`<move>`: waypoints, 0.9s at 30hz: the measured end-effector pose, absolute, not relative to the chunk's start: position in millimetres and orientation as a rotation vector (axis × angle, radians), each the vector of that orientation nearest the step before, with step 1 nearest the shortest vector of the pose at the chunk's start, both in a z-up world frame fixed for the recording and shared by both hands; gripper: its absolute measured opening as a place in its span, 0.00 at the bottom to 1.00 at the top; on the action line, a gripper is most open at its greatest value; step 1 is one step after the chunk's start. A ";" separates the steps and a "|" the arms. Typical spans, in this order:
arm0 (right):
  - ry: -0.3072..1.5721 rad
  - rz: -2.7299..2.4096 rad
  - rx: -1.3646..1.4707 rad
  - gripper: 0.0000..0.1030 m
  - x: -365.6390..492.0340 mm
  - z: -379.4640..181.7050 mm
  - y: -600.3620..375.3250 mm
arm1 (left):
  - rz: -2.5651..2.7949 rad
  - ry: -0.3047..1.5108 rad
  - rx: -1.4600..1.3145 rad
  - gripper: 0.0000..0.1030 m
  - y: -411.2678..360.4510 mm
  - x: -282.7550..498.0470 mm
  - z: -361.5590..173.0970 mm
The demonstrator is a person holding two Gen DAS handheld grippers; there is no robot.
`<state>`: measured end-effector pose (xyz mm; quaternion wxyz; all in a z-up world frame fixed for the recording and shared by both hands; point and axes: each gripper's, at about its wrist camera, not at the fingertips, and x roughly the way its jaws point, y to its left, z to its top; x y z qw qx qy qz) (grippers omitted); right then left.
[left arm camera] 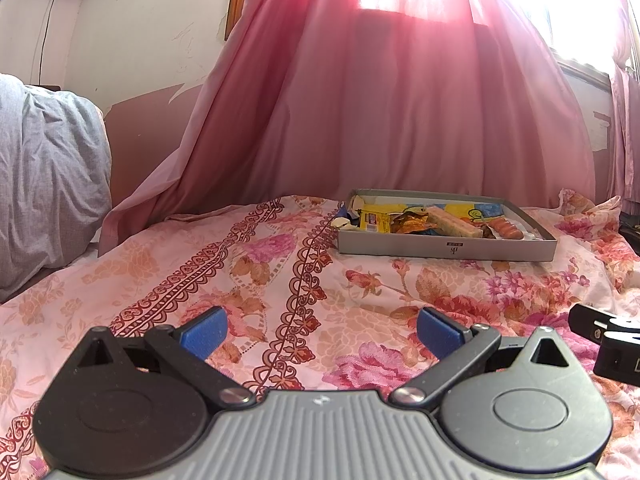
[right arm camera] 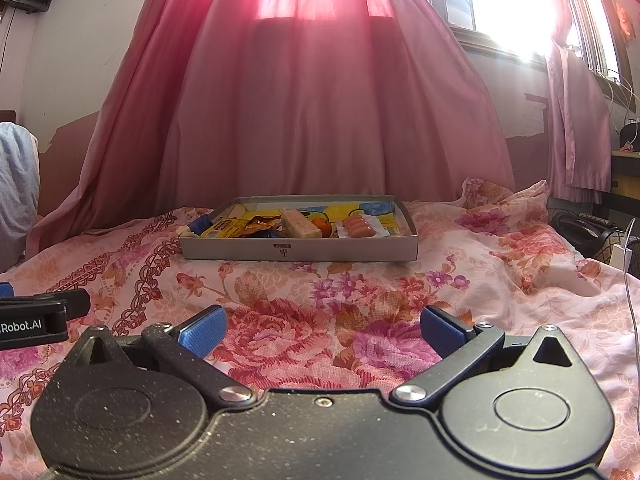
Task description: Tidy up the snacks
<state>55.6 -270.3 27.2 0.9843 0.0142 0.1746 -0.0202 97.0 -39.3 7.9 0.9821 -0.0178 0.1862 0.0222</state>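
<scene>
The left gripper [left arm camera: 322, 334] and the right gripper [right arm camera: 322, 334] both stood wide open at the bottom of their frames, blue pads holding nothing, above the floral pink bedspread [right arm camera: 360, 292]. The shallow grey cardboard box [right arm camera: 298, 251] of snacks lay at mid-frame on the bedspread, holding a pale wafer bar [right arm camera: 301, 225], wrapped red sausages [right arm camera: 357, 226] and a yellow packet [right arm camera: 224, 227]. A pink curtain [right arm camera: 300, 112] hung behind it.
</scene>
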 end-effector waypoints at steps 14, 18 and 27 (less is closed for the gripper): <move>0.354 -0.038 0.027 0.99 56.3 25.4 -271.2 | 0.048 0.375 -0.038 1.00 -39.3 96.2 7.9; 0.355 -0.038 0.026 0.99 56.4 24.9 -270.8 | 0.050 0.375 -0.038 1.00 -38.9 96.2 8.1; 0.359 -0.034 0.025 0.99 56.4 23.5 -270.8 | 0.067 0.405 -0.033 1.00 -39.4 96.8 7.5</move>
